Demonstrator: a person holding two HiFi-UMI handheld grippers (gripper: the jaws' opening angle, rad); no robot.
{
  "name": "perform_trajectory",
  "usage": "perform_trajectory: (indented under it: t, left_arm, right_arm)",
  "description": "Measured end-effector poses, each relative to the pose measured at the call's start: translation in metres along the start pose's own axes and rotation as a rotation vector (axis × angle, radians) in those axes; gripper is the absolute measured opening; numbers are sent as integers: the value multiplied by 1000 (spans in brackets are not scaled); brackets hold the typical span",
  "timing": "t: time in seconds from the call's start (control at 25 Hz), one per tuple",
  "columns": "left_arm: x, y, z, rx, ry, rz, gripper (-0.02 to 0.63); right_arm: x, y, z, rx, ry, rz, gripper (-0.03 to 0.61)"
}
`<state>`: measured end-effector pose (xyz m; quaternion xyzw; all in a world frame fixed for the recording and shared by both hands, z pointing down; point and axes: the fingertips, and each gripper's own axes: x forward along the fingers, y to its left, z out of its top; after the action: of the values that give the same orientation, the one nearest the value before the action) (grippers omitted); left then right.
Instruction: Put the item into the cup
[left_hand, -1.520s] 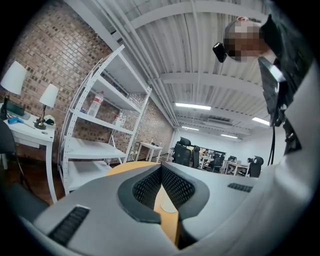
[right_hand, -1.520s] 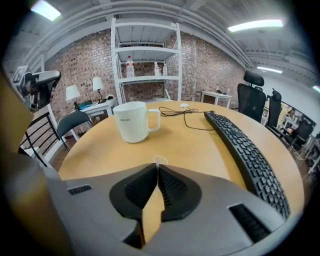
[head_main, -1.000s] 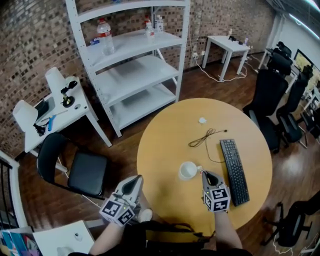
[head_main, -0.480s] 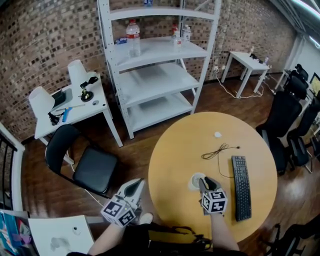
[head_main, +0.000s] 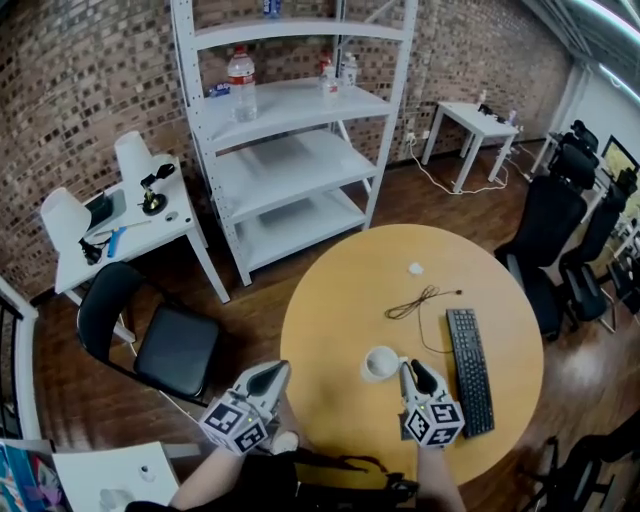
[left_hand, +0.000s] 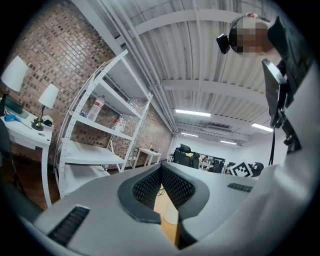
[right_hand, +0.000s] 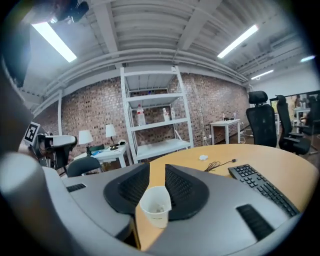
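Observation:
A white paper cup (head_main: 380, 363) stands upright on the round wooden table (head_main: 340, 300). In the right gripper view the cup (right_hand: 156, 205) sits just ahead of the jaws, and a small pale item (right_hand: 159, 209) lies at its bottom. My right gripper (head_main: 413, 368) hovers just right of the cup, near the front edge. Its jaws stand apart with nothing between them (right_hand: 157, 172). My left gripper (head_main: 272, 370) hangs off the table's left edge with its tips together (left_hand: 161, 167) and nothing in them.
A black keyboard (head_main: 469, 356) lies right of the cup. A dark cable (head_main: 420, 298) and a small white object (head_main: 416, 268) lie farther back. A black chair (head_main: 165, 345) stands left of the table and a white shelf unit (head_main: 290, 130) behind it. Office chairs (head_main: 560, 230) stand at the right.
My right gripper went from beside the cup to over its mouth, then drew back toward me with its jaws apart. The left gripper has stayed where it was.

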<state>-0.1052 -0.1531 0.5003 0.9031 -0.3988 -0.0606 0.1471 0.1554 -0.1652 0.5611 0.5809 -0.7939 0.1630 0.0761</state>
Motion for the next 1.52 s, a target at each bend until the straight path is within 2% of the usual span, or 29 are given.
perform_trajectory:
  t: [0.2, 0.44, 0.56, 0.76, 0.96, 1.2, 1.52]
  left_arm:
    - [12, 0, -2, 14, 10, -48, -5]
    - [29, -20, -8, 38, 32, -123, -6]
    - [41, -26, -9, 49, 46, -161, -6]
    - [48, -33, -12, 41, 62, -193, -6]
    - [44, -24, -5, 40, 39, -174, -6]
    - [33, -9, -13, 2, 36, -125, -6]
    - [30, 0, -8, -40, -1, -95, -6]
  right_arm:
    - [-54, -30, 13, 23, -124, -113, 98]
    - [-129, -58, 20, 47, -265, -250, 67]
    - [-150, -68, 20, 41, -291, -302, 66]
    - [-177, -77, 1, 95, -298, -372, 28]
    - [-175, -71, -1, 102, -277, -397, 15]
    - [-163, -64, 3, 55, -262, -378, 9]
    - [-155, -50, 6, 59, -270, -357, 9]
